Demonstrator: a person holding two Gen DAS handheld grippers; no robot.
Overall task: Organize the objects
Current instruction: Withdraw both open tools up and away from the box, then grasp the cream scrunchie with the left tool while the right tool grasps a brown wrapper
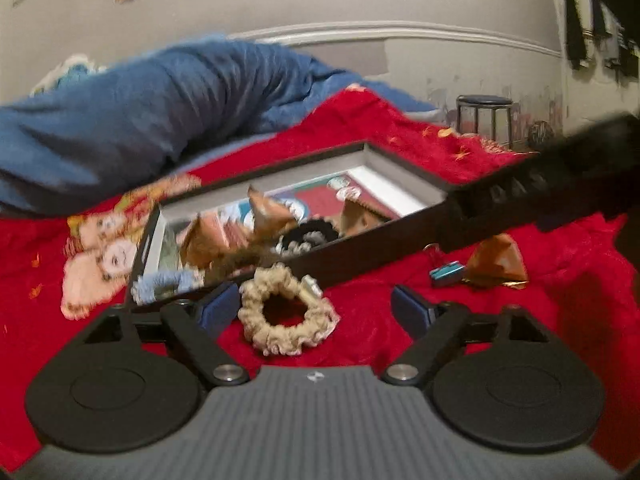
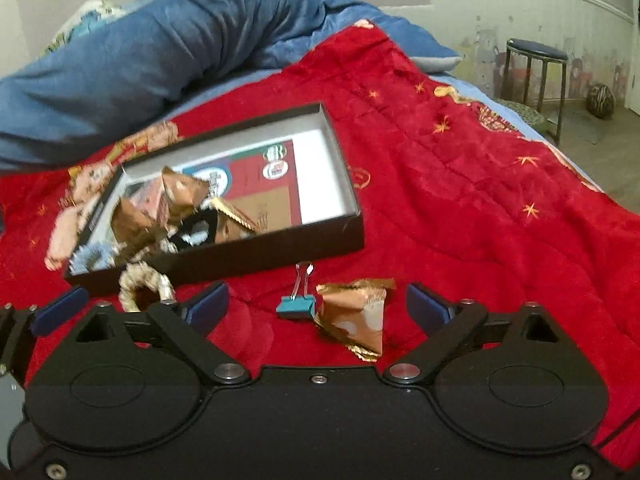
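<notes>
A black shallow box (image 1: 372, 254) (image 2: 256, 252) lies on the red blanket and holds gold packets, a black scrunchie and a light blue scrunchie. A beige scrunchie (image 1: 286, 316) (image 2: 142, 282) lies on the blanket in front of the box, between the open fingers of my left gripper (image 1: 316, 312). My right gripper (image 2: 318, 306) is open around a teal binder clip (image 2: 296, 306) and a gold foil packet (image 2: 356, 316); both also show in the left wrist view, the clip (image 1: 446, 274) and the packet (image 1: 496, 260). The right gripper's body (image 1: 540, 184) crosses the left view.
A red blanket (image 2: 460, 200) covers the bed. A rolled blue blanket (image 2: 160, 40) lies behind the box. A stool (image 2: 536, 68) and a round striped object (image 2: 600, 100) stand on the floor at the right, by the wall.
</notes>
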